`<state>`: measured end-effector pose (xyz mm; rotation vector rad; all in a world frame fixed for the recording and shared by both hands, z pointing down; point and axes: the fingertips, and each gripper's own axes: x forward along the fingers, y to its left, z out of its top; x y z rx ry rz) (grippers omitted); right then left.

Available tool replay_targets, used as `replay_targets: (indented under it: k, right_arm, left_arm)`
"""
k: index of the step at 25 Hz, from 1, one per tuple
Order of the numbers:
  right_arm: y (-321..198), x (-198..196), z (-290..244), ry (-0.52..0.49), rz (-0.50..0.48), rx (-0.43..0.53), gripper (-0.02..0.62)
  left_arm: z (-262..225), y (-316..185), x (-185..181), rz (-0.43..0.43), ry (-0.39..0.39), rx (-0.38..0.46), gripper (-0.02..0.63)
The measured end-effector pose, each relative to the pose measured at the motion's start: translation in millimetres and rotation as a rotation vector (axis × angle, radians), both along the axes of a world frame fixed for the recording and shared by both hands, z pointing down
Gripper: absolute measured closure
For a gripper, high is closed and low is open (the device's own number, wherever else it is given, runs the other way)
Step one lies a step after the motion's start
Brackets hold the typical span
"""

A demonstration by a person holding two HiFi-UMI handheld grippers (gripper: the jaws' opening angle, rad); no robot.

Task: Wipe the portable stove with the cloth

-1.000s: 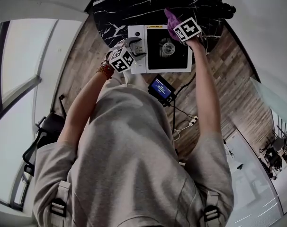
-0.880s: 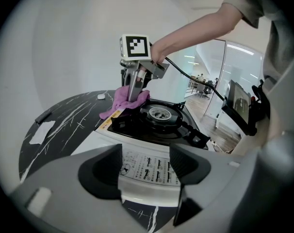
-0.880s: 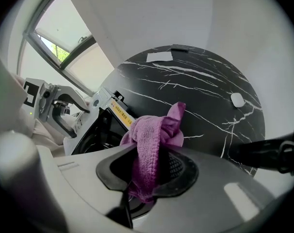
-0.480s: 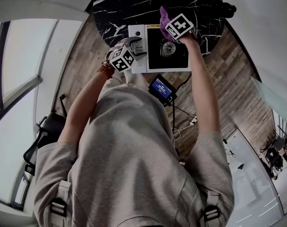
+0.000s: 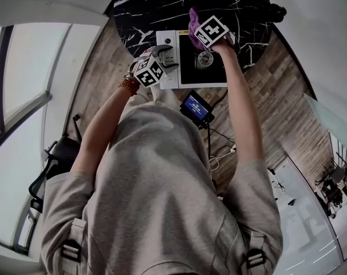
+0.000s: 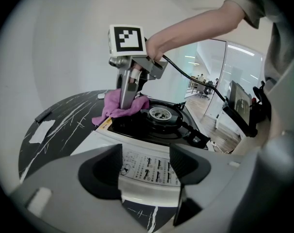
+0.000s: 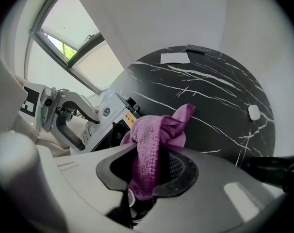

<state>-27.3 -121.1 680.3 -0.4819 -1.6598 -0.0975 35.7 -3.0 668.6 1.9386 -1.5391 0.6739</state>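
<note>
The portable stove, white with a black top, stands at the near edge of a round black marble table. Its burner is bare. My right gripper is shut on a purple cloth and presses it onto the stove's far edge, beside the burner. The cloth hangs down between the right gripper's jaws. In the left gripper view the cloth drapes over the black top's corner. My left gripper is open, its jaws astride the stove's white control panel.
A small lit screen with cables sits on the wooden floor just below the stove. A paper slip and a small white object lie on the table beyond. A dark object rests at the table's right rim.
My right gripper has slid the cloth leftward along the stove's far edge, from the right corner toward the middle. The left gripper has stayed in place.
</note>
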Motion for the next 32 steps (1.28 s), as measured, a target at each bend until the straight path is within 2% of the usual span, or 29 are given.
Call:
replay_targets:
  k: [6,12,18,22,25,28,32]
  right_arm:
    - [11.8,-5.5,-1.7,-0.01,0.002,-0.012,0.489]
    - [32.3,-8.0,-4.5,-0.068,0.066,-0.055,0.491]
    - [25.5,-15.4,-6.0,-0.153,0.131,-0.03,0.491]
    - [36.6,-4.5,-7.6,-0.088,0.157,-0.042,0.491]
    - [30.6,-10.8,-8.0,-0.122,0.18,-0.013,0.489]
    - [29.9,-6.5,-18.0,-0.163,0.279,-0.034,0.488]
    - [19.0,4.9,-57.1,-0.371,0.469,-0.026,0.488]
  left_arm:
    - [0.9,-0.1,-0.8,0.007,-0.007,-0.003,0.318]
    - [1.6,1.2,1.2,0.014,-0.017,-0.01,0.318]
    - [1.4,0.4,1.4,0.089,-0.015,-0.039,0.318]
    - [-1.7,6.1,5.6,0.144,0.026,-0.068,0.307]
    - [-5.1,9.2,6.1,0.21,0.028,-0.07,0.305]
    - [-4.1,13.8,4.5,0.287,0.032,-0.07,0.304]
    - [-14.1,15.4,-5.7,0.395,0.053,-0.057,0.304]
